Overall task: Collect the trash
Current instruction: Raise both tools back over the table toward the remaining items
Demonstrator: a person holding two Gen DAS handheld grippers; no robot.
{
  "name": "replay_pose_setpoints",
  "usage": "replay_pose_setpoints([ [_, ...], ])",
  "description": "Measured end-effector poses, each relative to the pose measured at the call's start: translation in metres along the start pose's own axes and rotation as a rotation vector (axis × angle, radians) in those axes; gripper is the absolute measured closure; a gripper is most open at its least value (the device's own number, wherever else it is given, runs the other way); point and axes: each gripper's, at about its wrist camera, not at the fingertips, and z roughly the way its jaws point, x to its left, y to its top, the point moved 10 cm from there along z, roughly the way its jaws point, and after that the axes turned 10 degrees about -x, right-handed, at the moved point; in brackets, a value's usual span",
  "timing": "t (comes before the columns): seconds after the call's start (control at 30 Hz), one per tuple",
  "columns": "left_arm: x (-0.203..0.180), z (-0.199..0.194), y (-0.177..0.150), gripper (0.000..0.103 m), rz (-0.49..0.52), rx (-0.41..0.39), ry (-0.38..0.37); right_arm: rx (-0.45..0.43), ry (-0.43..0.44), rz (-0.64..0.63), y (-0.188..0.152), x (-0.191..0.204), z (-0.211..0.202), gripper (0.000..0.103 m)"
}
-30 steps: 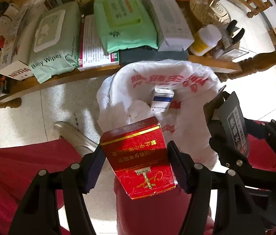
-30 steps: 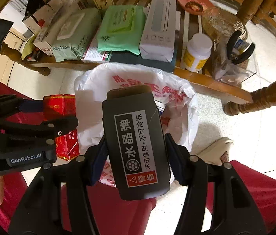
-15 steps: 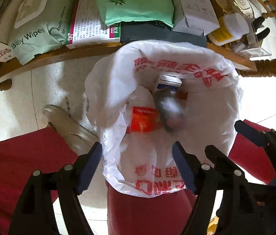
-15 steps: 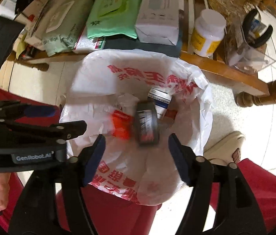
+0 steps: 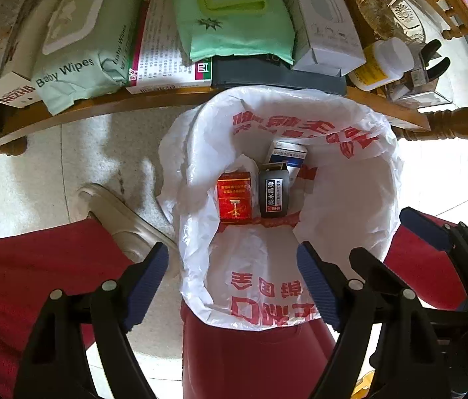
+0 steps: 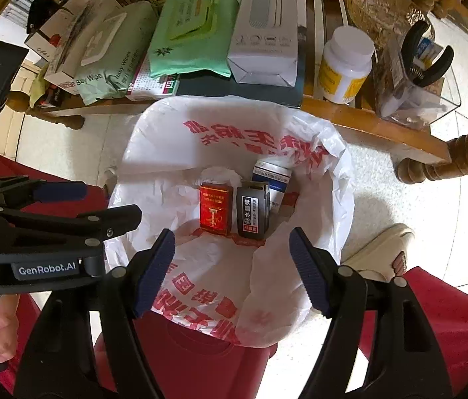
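Observation:
A white plastic bag with red print [image 5: 350, 196] [image 6: 200, 126] stands open on the floor below both grippers. At its bottom a red box [image 5: 234, 199] [image 6: 215, 209] and a black box [image 5: 273, 196] [image 6: 252, 212] lie side by side, with a white and blue box [image 5: 287, 156] [image 6: 272, 174] behind them. My left gripper [image 5: 230, 256] hangs over the bag; its jaws are opening and nothing is between them. My right gripper [image 6: 231, 237] stands open over the bag, also with nothing between its fingers. Each gripper shows at the edge of the other's view.
A low wooden table [image 5: 107, 106] [image 6: 366, 119] just behind the bag bears baby wipes [image 5: 77, 50], a green pack [image 5: 234, 16], a white box [image 6: 263, 33] and a pill bottle [image 6: 346, 66]. A person's red trouser legs and a pale shoe [image 5: 117, 219] flank the bag.
The left gripper let go of the red box and the right gripper let go of the black box. Both boxes fell into the bag and now lie still at its bottom.

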Motion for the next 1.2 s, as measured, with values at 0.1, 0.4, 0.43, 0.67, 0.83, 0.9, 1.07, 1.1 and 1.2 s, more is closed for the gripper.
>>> replay_pose_setpoints([
  [0.1, 0.0, -0.009, -0.002, 0.023, 0.009, -0.023, 0.002, -0.015, -0.001, -0.005, -0.001, 0.003, -0.009, 0.033],
  [0.4, -0.009, -0.068, -0.005, 0.021, 0.075, -0.147, 0.005, -0.099, 0.024, -0.014, 0.0, 0.019, -0.066, 0.028],
  [0.43, -0.009, -0.077, -0.006, 0.021, 0.082, -0.166, 0.002, -0.113, 0.025, -0.018, 0.001, 0.02, -0.075, 0.023],
  [0.67, -0.017, -0.153, -0.029, 0.019, 0.244, -0.258, 0.018, -0.212, 0.115, -0.026, 0.009, 0.037, -0.166, 0.02],
  [0.83, -0.039, -0.238, -0.018, 0.015, 0.402, -0.377, -0.01, -0.352, 0.098, -0.05, 0.051, 0.028, -0.256, 0.014],
  [0.9, -0.048, -0.277, -0.003, 0.014, 0.486, -0.425, -0.005, -0.396, 0.071, -0.061, 0.071, 0.021, -0.29, 0.013],
  [1.07, -0.068, -0.361, 0.037, 0.011, 0.681, -0.481, -0.011, -0.486, 0.002, -0.096, 0.123, 0.012, -0.37, 0.01],
  [1.1, -0.071, -0.377, 0.044, 0.01, 0.717, -0.488, -0.01, -0.496, -0.005, -0.099, 0.131, 0.009, -0.381, 0.008],
  [1.2, -0.079, -0.415, 0.068, 0.009, 0.793, -0.479, -0.003, -0.512, -0.001, -0.095, 0.15, 0.009, -0.413, 0.008],
])
